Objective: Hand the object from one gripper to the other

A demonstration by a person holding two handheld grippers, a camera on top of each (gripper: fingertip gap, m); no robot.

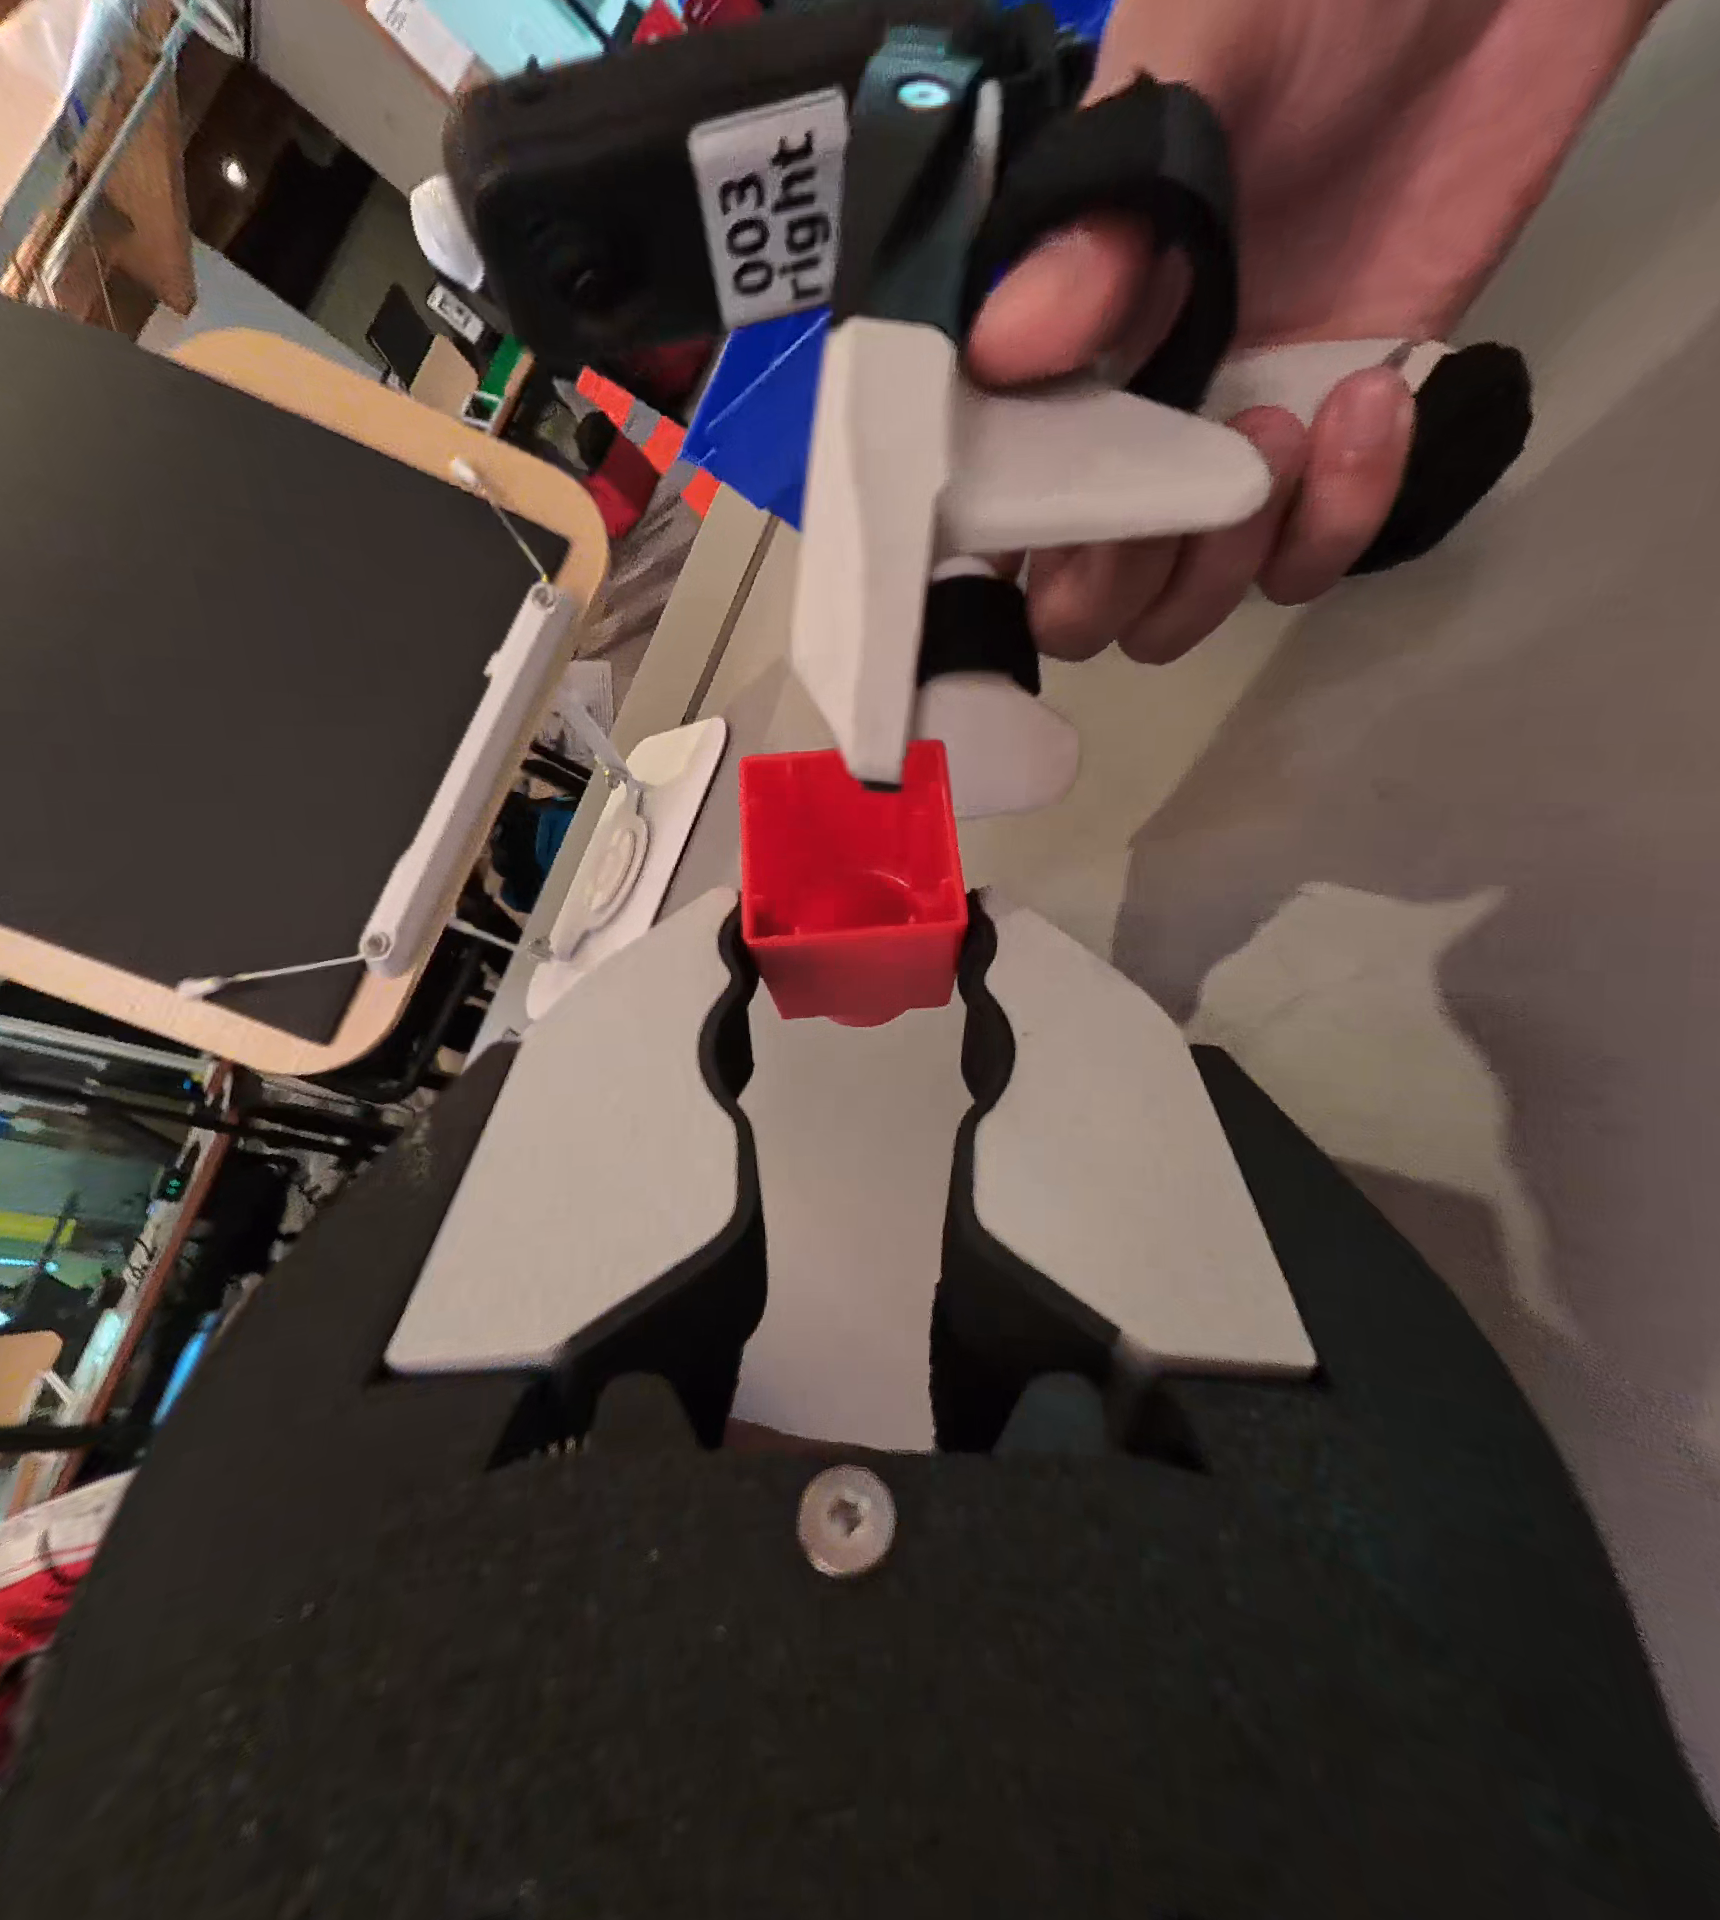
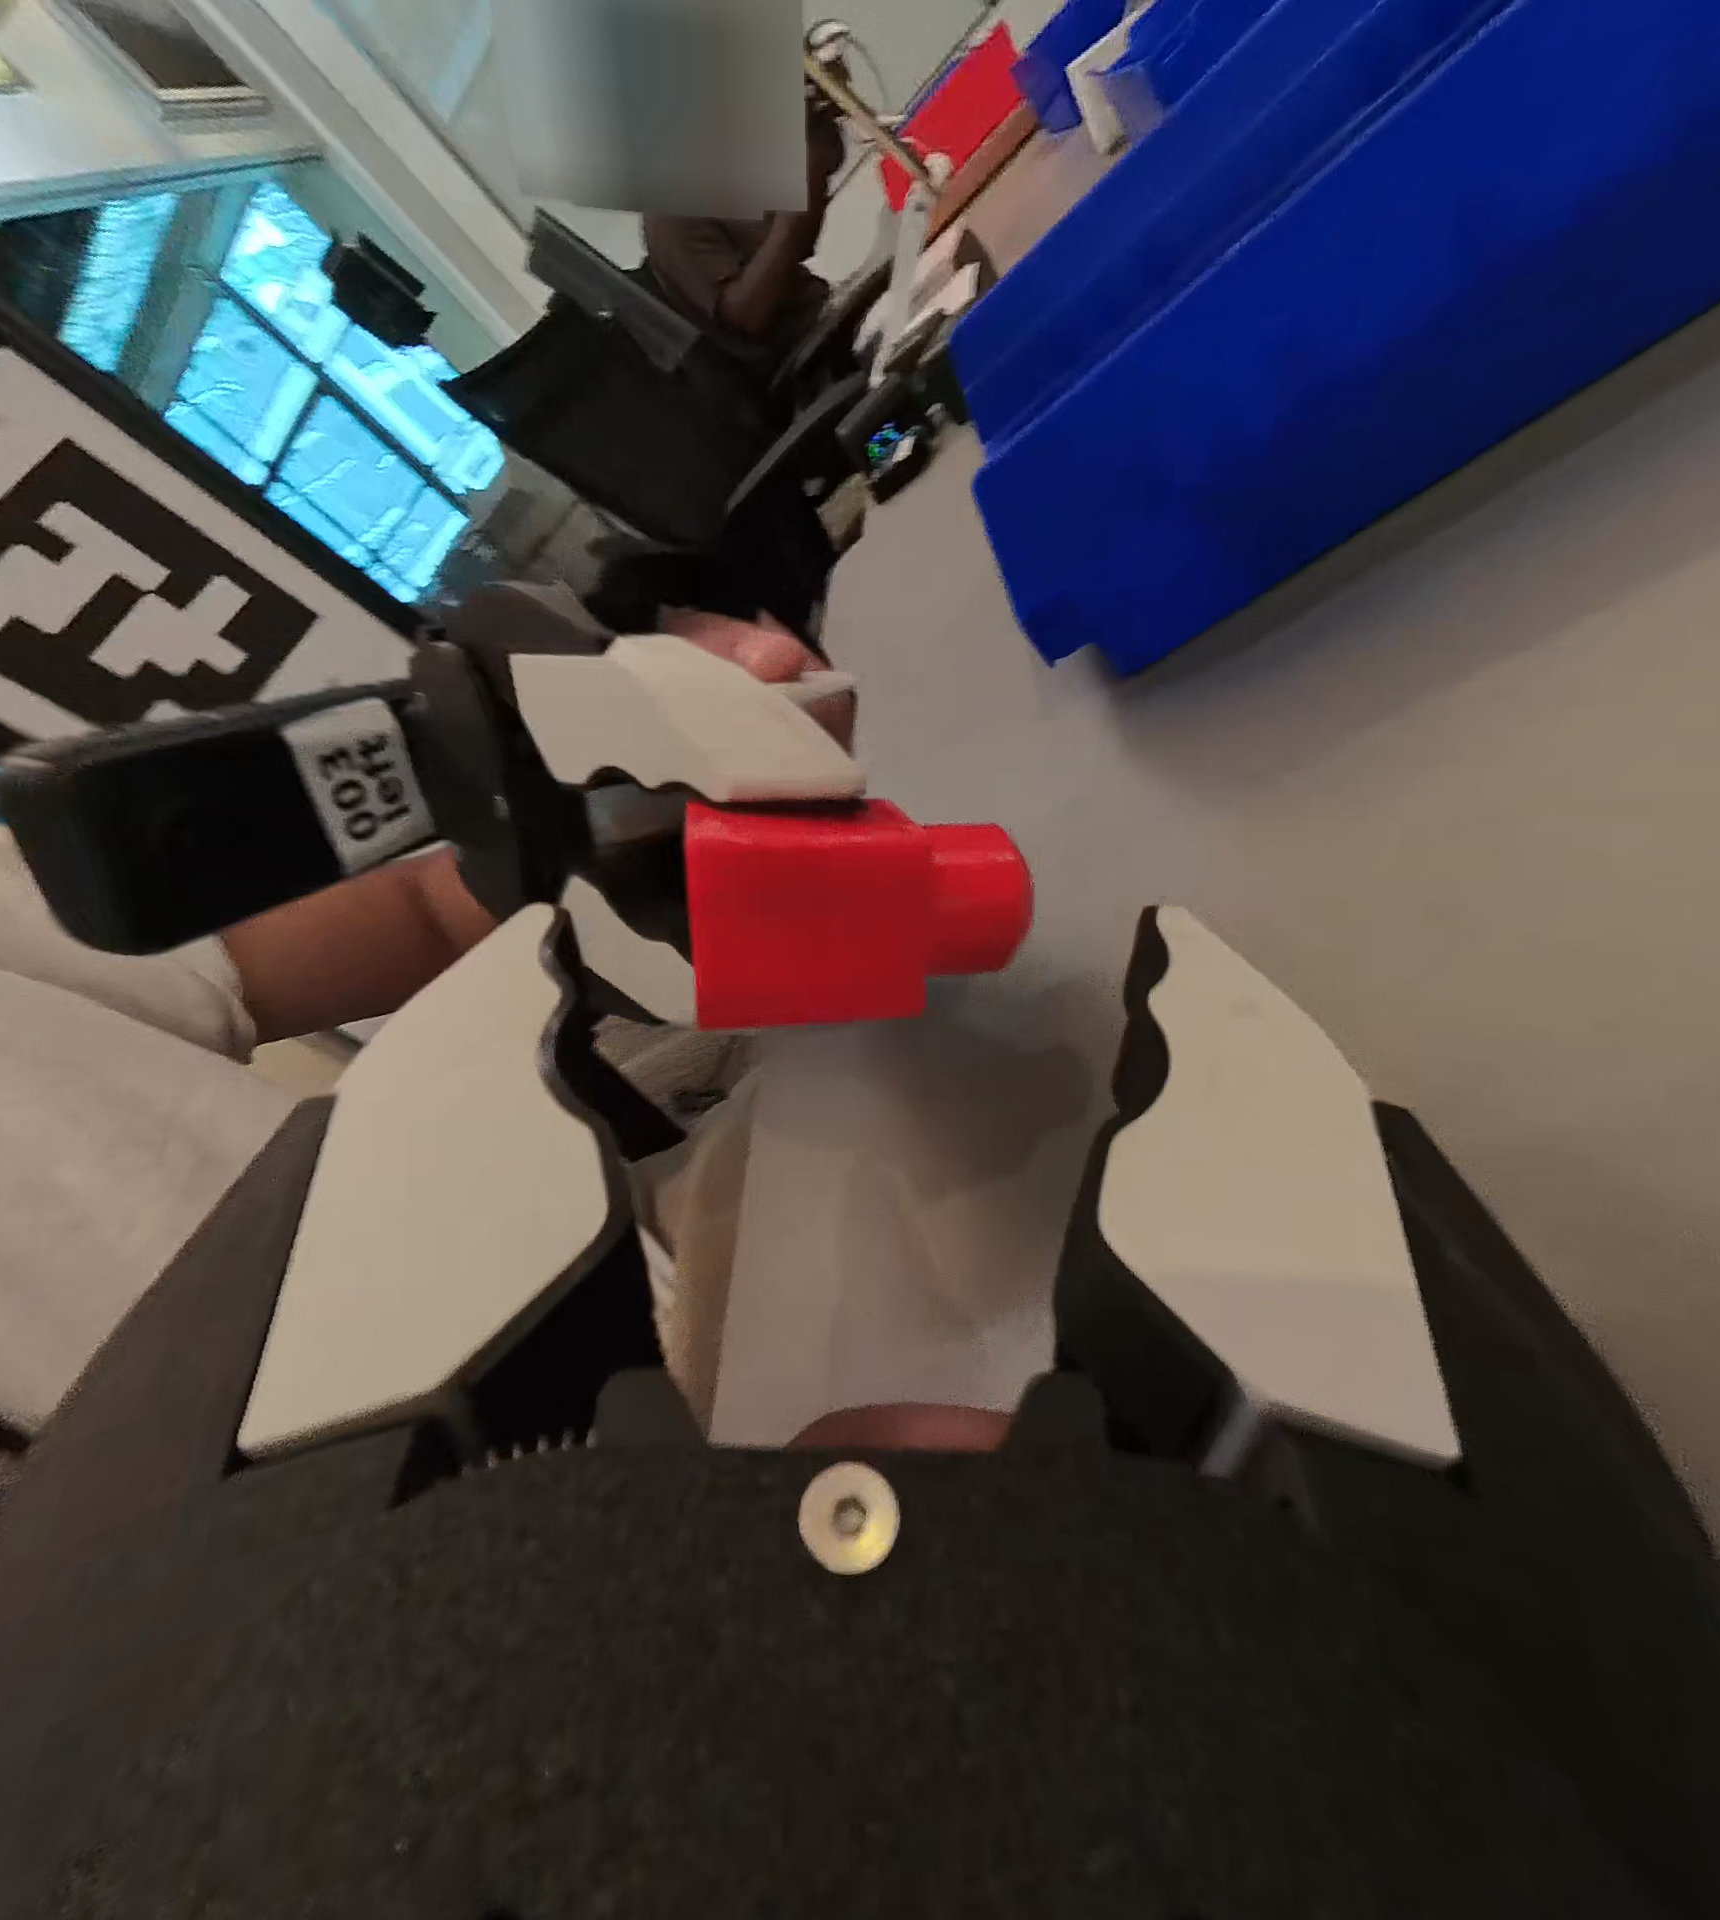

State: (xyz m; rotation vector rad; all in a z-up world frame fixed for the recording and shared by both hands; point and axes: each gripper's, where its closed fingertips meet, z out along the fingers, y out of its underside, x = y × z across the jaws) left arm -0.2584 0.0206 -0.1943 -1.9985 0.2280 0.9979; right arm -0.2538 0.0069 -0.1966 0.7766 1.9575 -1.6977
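Note:
A red hollow block (image 1: 851,914) with a round stud sits between my left gripper's (image 1: 854,940) fingertips, which are shut on its sides. My right gripper (image 1: 939,769), held by a hand, comes in from above. One of its white fingers (image 1: 861,623) touches the block's far rim. In the right wrist view the red block (image 2: 835,914) lies with its stud pointing right, level with the tips of my right gripper (image 2: 851,925), whose jaws stand wide apart and clear of it. The left gripper (image 2: 721,894) holds the block from the left; its lower finger is hidden.
Blue bins (image 2: 1355,312) stand on the grey table (image 2: 1458,935) at the far right. A black board with a wooden rim (image 1: 160,623) is on the left. A black-and-white marker board (image 2: 87,603) and a person (image 2: 721,281) are behind.

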